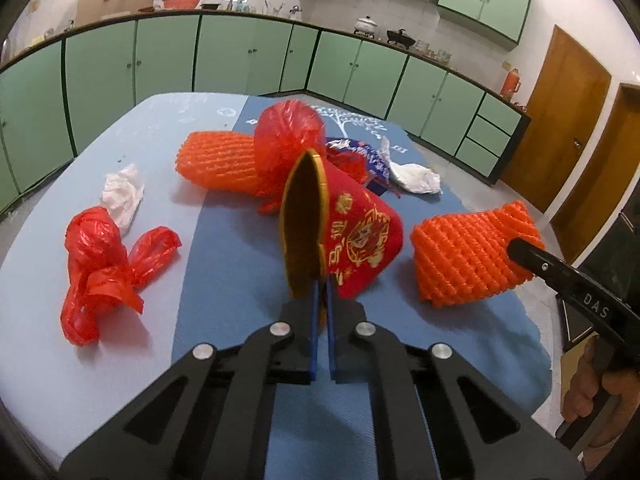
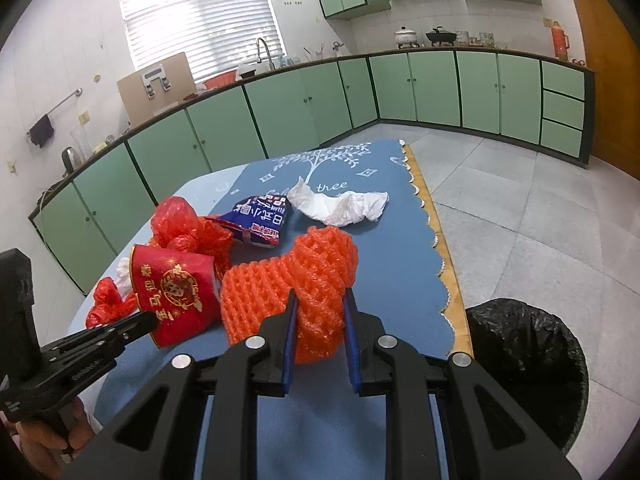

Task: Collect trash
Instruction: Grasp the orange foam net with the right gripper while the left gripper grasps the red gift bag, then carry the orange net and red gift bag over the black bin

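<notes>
On the bench, the left tongs [image 1: 322,280] clamp the gold rim of a red paper cup [image 1: 360,236] with gold Chinese characters. Right of it, the right tongs [image 2: 320,300] squeeze an orange foam net [image 2: 288,280]; the blue mat [image 2: 392,272] reads "thee".

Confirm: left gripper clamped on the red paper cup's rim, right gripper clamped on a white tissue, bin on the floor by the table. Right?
One error. The right gripper is clamped on an orange foam net, not a white tissue; the right wrist view shows it. The tissue lies untouched on the table. The rest holds: left gripper on the red paper cup, bin on the floor.
</notes>
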A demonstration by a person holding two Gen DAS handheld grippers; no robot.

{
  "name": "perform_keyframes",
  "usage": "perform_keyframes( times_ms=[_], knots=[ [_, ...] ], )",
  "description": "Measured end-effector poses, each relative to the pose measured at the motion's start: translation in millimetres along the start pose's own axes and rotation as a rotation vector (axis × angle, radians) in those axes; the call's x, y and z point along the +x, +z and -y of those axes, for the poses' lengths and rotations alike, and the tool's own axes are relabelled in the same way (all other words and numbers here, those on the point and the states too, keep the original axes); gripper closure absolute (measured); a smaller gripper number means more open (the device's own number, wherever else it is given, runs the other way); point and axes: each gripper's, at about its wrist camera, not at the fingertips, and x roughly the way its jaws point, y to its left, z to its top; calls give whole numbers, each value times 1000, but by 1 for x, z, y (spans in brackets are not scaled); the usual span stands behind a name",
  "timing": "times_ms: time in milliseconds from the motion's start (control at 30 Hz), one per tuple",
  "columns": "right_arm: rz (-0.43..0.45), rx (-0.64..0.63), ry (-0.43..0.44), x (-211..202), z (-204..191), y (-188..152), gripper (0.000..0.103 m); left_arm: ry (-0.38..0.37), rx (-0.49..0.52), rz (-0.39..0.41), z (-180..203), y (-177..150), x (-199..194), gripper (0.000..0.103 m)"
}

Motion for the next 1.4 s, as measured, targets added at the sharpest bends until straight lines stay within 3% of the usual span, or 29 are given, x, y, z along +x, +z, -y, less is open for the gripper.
perform_keyframes(
  times_ms=[300,633,1067,1400],
  knots=[
    [45,18,-25,-25,8,1,82,-11,50,43,20,3,-13,101],
    [97,53,-80,-60,33,2,82,-93,127,68,65,7,-19,101],
    [151,157,-257,-116,107,-14,82,-251,291,62,173,6,7,101],
    [131,256,-386,-134,168,-40,82,-339,417,6,250,-11,42,101]
  ],
)
